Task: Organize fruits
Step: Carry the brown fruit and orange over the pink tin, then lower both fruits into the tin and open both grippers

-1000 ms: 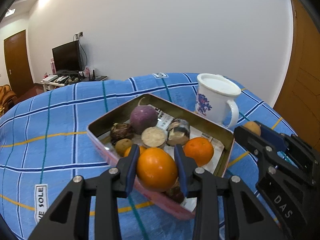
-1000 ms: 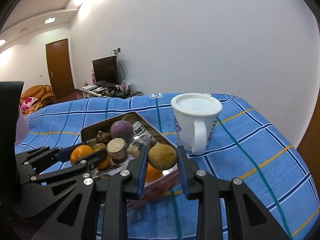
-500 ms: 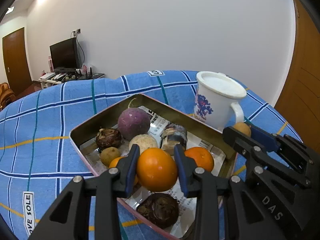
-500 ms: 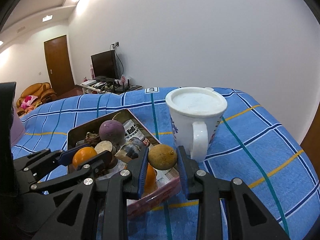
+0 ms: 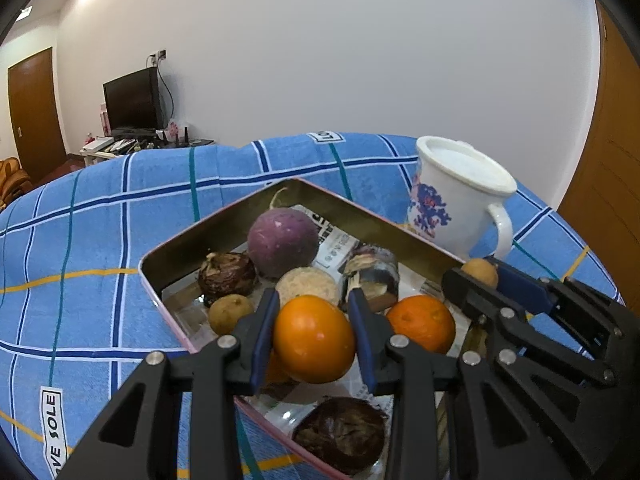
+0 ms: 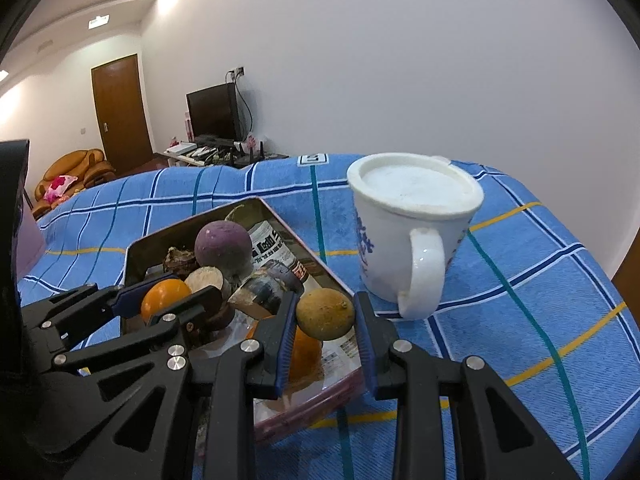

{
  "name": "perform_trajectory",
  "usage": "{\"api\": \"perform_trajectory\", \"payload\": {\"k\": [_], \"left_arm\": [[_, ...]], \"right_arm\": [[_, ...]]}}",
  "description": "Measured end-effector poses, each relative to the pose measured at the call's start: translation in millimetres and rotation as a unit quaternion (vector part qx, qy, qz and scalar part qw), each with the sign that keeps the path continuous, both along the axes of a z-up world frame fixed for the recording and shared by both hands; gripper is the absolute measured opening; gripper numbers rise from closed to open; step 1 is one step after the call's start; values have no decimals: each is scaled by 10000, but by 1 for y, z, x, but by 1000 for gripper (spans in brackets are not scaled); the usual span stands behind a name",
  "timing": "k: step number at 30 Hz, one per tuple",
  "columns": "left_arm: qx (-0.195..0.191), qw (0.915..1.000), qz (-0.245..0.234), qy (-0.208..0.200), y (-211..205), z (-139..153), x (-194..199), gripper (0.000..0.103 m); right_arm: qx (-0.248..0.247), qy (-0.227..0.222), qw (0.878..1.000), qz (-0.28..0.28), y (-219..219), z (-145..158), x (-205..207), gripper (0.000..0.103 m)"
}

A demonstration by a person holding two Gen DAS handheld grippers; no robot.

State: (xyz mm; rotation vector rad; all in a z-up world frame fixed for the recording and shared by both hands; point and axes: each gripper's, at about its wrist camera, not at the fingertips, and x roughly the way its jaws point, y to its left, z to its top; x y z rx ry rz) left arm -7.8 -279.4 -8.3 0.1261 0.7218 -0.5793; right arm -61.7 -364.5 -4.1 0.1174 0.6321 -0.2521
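Left wrist view: left hand-held gripper, bottom centre, clamped on an orange held above the near part of the metal tray. Tray now sits lower and fuller in frame than a second ago, when the orange hung over its near rim. Contents: purple round root at centre, dark husked bulb to its left, small tan fruit beside the left finger, pale cut root, second orange right of centre, dark bulb at bottom. Newspaper lines the floor. White mug, upper right, stands on the blue checked cloth just beyond the tray.

Right wrist view: right hand-held gripper, bottom centre, closed on a tan round fruit over the tray's right rim; grip unchanged, mug larger and nearer than before. Left hand-held gripper with its orange appears at lower left.
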Motion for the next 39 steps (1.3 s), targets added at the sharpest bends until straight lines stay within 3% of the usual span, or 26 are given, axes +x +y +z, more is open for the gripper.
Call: {"api": "perform_trajectory", "payload": {"k": [9,24,33,36,39], "left_arm": [[-137,9999,-17,82,5,-1,5,38],[-135,9996,-240,-3,15,2,-6,37],[-224,9995,-202,24,19,3,-7,38],[-340,9992,-178,73,22,4,-6,41],[-381,9992,-47,64,27,4,-4,53]], "right_arm": [[139,163,9996,193,1,-8,8,31],[632,84,9969,451,-13,-8,17,31],[683,100,9965,479,-14,-8,20,31],[825,63,9951,536,-16,-8,19,31],[963,15,9936,590,-19,-8,18,31]]}}
